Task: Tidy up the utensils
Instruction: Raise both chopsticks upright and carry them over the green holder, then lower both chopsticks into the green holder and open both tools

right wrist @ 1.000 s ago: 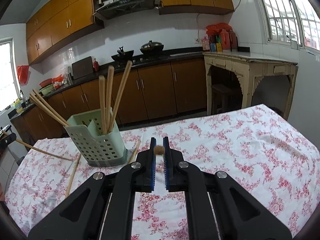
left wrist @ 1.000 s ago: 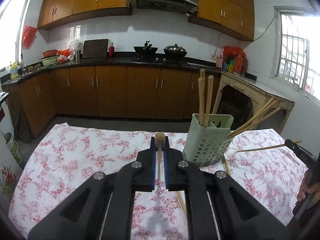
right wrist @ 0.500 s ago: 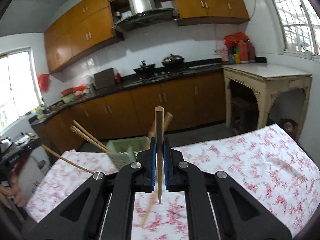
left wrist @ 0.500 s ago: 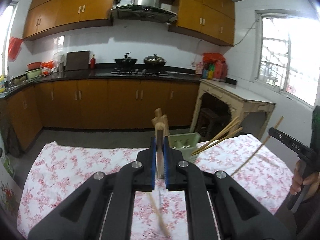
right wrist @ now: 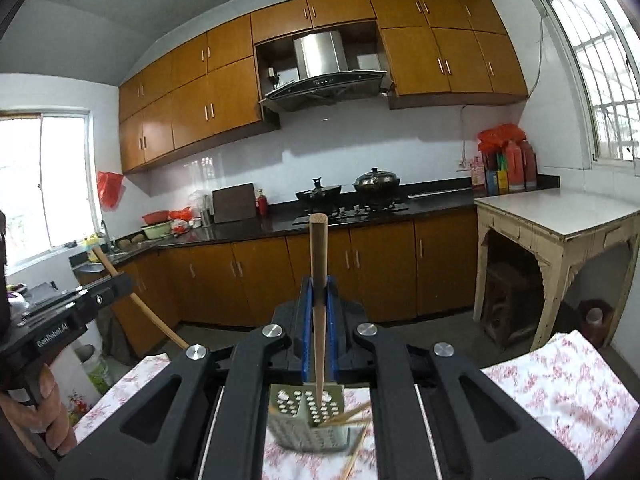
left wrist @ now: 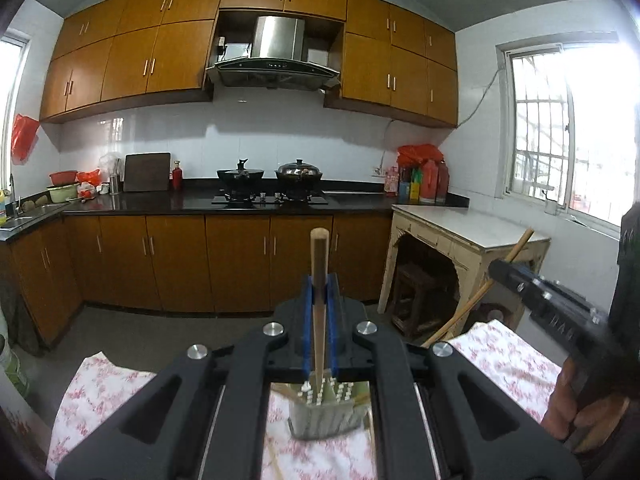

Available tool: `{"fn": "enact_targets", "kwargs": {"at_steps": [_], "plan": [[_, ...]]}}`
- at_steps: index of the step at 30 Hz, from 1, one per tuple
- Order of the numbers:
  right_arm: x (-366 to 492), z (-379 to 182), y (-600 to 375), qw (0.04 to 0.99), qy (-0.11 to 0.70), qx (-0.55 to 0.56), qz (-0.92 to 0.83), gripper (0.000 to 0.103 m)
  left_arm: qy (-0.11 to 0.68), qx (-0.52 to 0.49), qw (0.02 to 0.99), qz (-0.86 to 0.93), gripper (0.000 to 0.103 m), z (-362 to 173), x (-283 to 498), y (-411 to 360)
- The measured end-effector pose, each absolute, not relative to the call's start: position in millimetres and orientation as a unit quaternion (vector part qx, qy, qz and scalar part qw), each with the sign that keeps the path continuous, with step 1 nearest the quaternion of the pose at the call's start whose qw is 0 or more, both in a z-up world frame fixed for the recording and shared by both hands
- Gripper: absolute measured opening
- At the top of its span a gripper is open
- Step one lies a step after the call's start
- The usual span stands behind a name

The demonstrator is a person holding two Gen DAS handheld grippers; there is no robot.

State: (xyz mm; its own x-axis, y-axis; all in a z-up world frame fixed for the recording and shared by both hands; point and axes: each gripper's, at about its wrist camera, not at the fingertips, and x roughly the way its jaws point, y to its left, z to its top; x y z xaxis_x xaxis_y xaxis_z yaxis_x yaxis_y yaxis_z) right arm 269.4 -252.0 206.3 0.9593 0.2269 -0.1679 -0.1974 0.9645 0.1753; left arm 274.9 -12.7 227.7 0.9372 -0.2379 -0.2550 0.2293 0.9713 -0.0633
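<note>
My left gripper [left wrist: 319, 284] is shut on a wooden chopstick [left wrist: 319, 280] held upright, tip down over the pale green perforated utensil holder [left wrist: 324, 416] seen between the gripper arms. My right gripper [right wrist: 318, 284] is shut on another wooden chopstick [right wrist: 318, 280], also upright, its lower end above the same holder [right wrist: 308, 420], which has several chopsticks in it. Each gripper shows in the other's view, the right one [left wrist: 496, 270] with its chopstick [left wrist: 516, 248] and the left one [right wrist: 124, 280] with its chopstick [right wrist: 136, 300].
The holder stands on a table with a red floral cloth [right wrist: 552, 376]. Loose chopsticks [right wrist: 356, 456] lie beside the holder. Kitchen cabinets [left wrist: 240, 264] and a stove counter run behind. A worn side table [right wrist: 560, 240] stands at the right.
Both grippers have risen and tipped their chopsticks upright over the holder. The holder has dropped from beyond the fingers to below them in both views.
</note>
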Motion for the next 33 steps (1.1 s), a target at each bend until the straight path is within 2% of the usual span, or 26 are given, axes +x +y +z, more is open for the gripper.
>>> {"fn": "enact_targets", "kwargs": {"at_steps": [9, 33], "plan": [[315.4, 171.0, -241.0, 0.98, 0.144, 0.081, 0.107, 0.007, 0.158, -0.032, 0.982, -0.096, 0.008, 194.8, 326.8, -20.4], [354.3, 134.7, -231.1, 0.965, 0.209, 0.103, 0.118, 0.008, 0.213, -0.039, 0.971, -0.098, 0.008, 147.3, 351.0, -14.2]]}}
